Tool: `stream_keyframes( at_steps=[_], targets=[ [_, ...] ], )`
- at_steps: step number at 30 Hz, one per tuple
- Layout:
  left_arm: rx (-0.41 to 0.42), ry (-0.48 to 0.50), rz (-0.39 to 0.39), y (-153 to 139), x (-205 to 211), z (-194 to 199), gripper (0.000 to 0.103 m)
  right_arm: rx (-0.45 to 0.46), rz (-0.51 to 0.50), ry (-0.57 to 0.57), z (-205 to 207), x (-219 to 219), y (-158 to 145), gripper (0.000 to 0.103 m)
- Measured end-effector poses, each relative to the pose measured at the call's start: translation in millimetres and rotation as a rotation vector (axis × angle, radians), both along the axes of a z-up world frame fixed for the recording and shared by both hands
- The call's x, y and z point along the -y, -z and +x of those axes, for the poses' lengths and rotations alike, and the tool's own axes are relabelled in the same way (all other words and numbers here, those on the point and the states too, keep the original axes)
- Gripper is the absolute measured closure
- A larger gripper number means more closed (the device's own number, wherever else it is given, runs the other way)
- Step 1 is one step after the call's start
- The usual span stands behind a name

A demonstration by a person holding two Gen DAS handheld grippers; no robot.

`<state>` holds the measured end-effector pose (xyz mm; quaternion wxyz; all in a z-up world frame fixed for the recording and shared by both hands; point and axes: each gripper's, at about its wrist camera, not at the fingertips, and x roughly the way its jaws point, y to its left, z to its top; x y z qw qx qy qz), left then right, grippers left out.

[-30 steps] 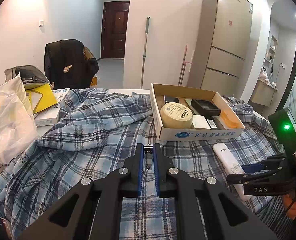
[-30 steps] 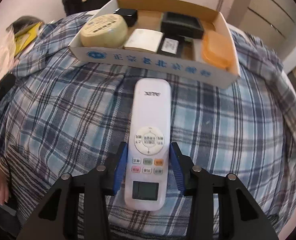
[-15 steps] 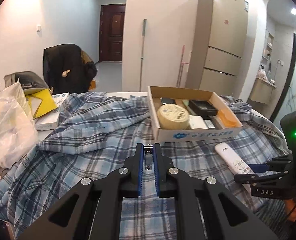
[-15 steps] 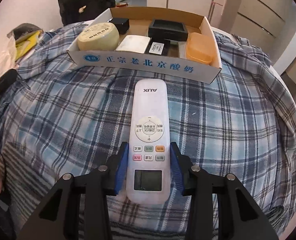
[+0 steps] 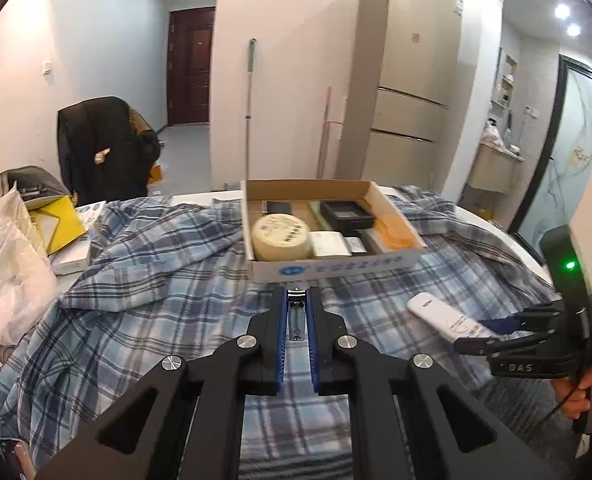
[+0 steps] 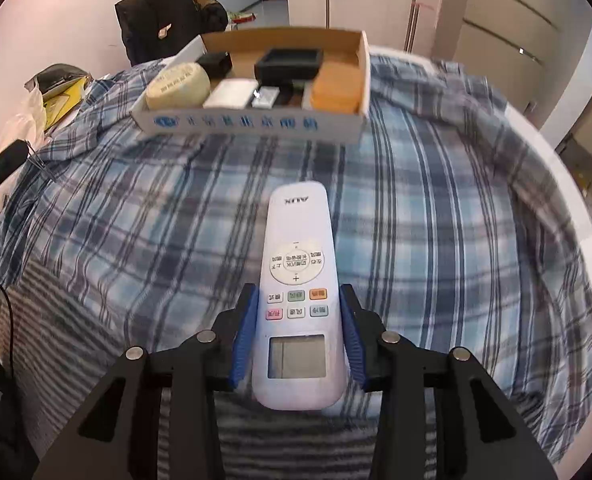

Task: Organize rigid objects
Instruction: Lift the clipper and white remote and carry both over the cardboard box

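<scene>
Because the box (image 6: 256,122) is where the loose items are being gathered, the right gripper (image 6: 296,334) clamps the white remote (image 6: 296,300) by its sides, lifted above the plaid cloth (image 6: 116,240) short of the box. Empty, the left gripper (image 5: 296,340) has its fingers pressed together, apparently kept clear.

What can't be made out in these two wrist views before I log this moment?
- Box lettering: the cardboard box front print is motion-blurred in the right wrist view and too small in the left.
- Underside of the remote: hidden by its own body, so contact with the plaid cloth is unclear.
- Small items behind the round tin: partly hidden in the left wrist view.
- Person: only a hand, cut off by the frame edge.
</scene>
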<state>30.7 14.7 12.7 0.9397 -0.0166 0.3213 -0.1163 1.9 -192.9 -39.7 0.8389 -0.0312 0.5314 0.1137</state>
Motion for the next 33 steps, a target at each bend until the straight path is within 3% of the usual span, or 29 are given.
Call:
stream_keyframes(
  at_steps=[6, 11, 16, 17, 19, 22, 26, 33],
  targets=[
    [0.008, 0.045, 0.028, -11, 22, -18, 0.093, -0.013, 0.04, -0.039, -43, 18, -6, 0.064],
    [0.05, 0.029, 0.072, -16, 38, -27, 0.093, -0.011, 0.012, 0.048, -51, 29, 4, 0.063],
    [0.049, 0.059, 0.098, -17, 49, -33, 0.093, -0.001, -0.005, 0.024, -45, 25, 12, 0.052],
    [0.049, 0.064, 0.099, -17, 50, -34, 0.093, 0.002, -0.023, 0.02, -44, 24, 16, 0.052],
    [0.047, 0.068, 0.101, -17, 52, -35, 0.093, 0.012, -0.02, 0.019, -46, 24, 21, 0.064],
    [0.04, 0.067, 0.105, -15, 52, -32, 0.093, 0.056, -0.017, 0.018, -52, 26, 20, 0.064],
    [0.029, 0.057, 0.096, -16, 49, -27, 0.093, 0.073, -0.013, 0.022, -52, 29, 10, 0.064],
    [0.034, 0.023, 0.082, -30, 43, -20, 0.093, 0.203, 0.009, 0.045, -43, 36, -36, 0.064]
  ],
)
